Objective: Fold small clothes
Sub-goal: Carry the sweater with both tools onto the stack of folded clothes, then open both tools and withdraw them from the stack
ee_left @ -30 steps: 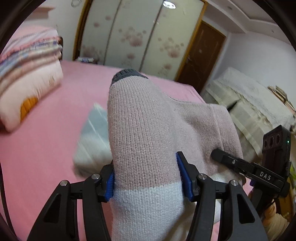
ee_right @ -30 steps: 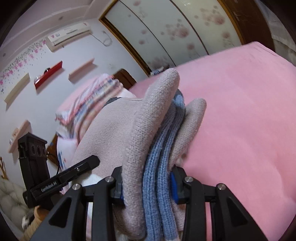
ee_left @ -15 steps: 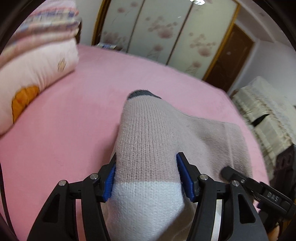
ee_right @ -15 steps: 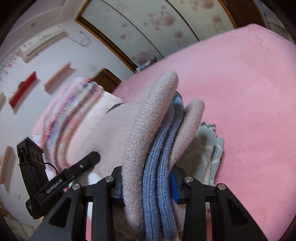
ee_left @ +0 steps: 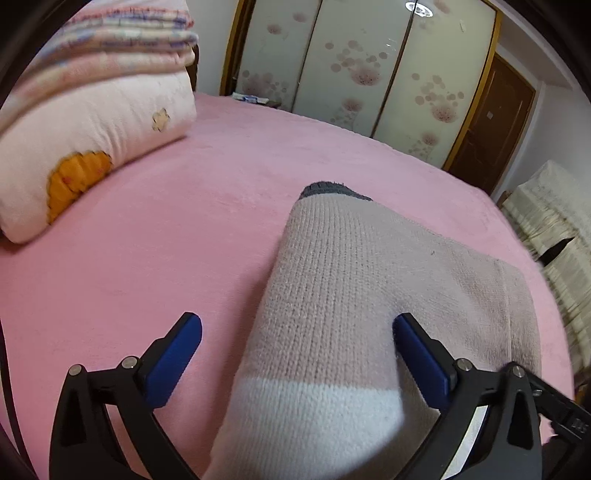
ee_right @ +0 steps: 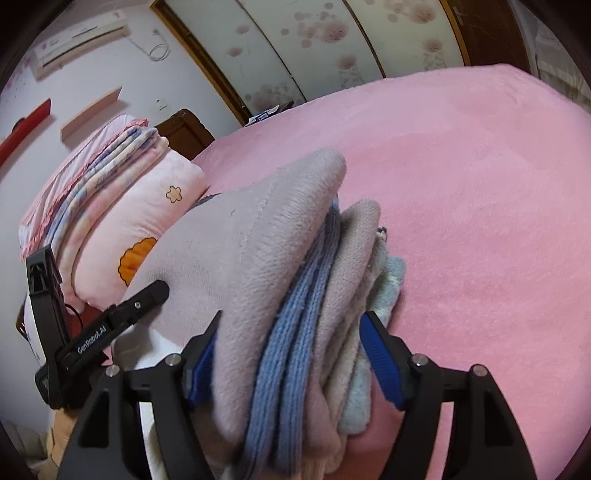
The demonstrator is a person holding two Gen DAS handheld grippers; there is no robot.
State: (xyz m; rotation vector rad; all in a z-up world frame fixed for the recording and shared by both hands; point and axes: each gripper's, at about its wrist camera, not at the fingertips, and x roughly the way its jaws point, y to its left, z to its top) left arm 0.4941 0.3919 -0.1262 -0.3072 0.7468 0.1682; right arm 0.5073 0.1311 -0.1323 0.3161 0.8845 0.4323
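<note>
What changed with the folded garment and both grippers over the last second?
Both grippers carried the folded pink knit down onto the pink bed, over the pale blue cloth. The left gripper and right gripper have just been opening, releasing it. The pillows stayed.

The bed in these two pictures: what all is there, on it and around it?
Bed: one, pink cover, fills both views.
Folded garment: one, mauve knit with white band, grey edge and blue ribbing, lying on the bed between both grippers.
Pale cloth: one, light blue-white, under the garment's right end.
Bedding stack: one, pink, orange patch, far left.
Wardrobe doors: flowered panels, back wall.
Air conditioner: one, white, on the wall.
Left gripper: black, blue pads, jaws just opened wide.
Right gripper: same, jaws just opened, garment between.
</note>
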